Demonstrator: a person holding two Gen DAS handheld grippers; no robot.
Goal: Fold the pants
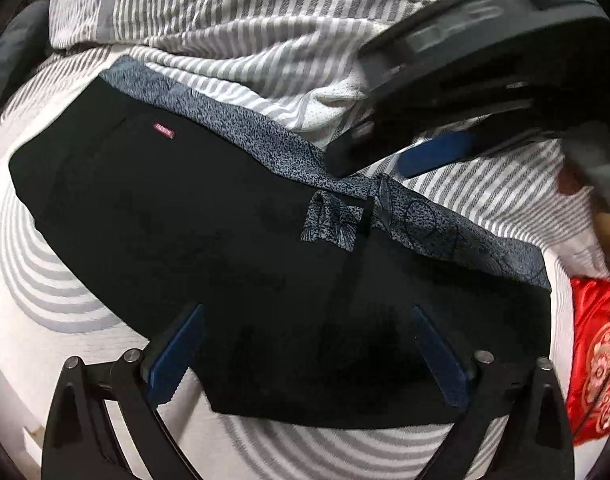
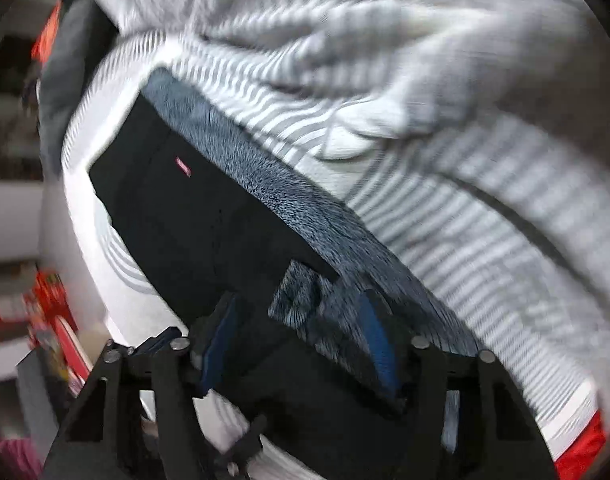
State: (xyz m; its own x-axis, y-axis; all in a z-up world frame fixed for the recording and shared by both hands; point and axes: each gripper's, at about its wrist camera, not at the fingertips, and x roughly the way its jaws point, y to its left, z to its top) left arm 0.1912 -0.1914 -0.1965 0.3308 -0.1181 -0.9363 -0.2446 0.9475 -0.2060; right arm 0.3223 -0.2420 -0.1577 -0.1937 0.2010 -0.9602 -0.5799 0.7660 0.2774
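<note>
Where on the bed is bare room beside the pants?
Bare striped sheet lies left of the folded black pants and below their near edge. Crowded beyond: rumpled striped blanket, right gripper; red cushion at right.

My right wrist view is smeared by motion blur; shelf clutter (image 2: 45,312) at left is unreadable. The small red label (image 1: 164,132) on the pants (image 1: 185,220) is illegible. A red cushion (image 1: 593,360) is cut by the frame edge.

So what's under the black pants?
A blue patterned cloth lies under the black pants, showing along their far edge, with a flap folded onto them. Below that is the striped sheet. How far the cloth runs underneath is hidden.
</note>
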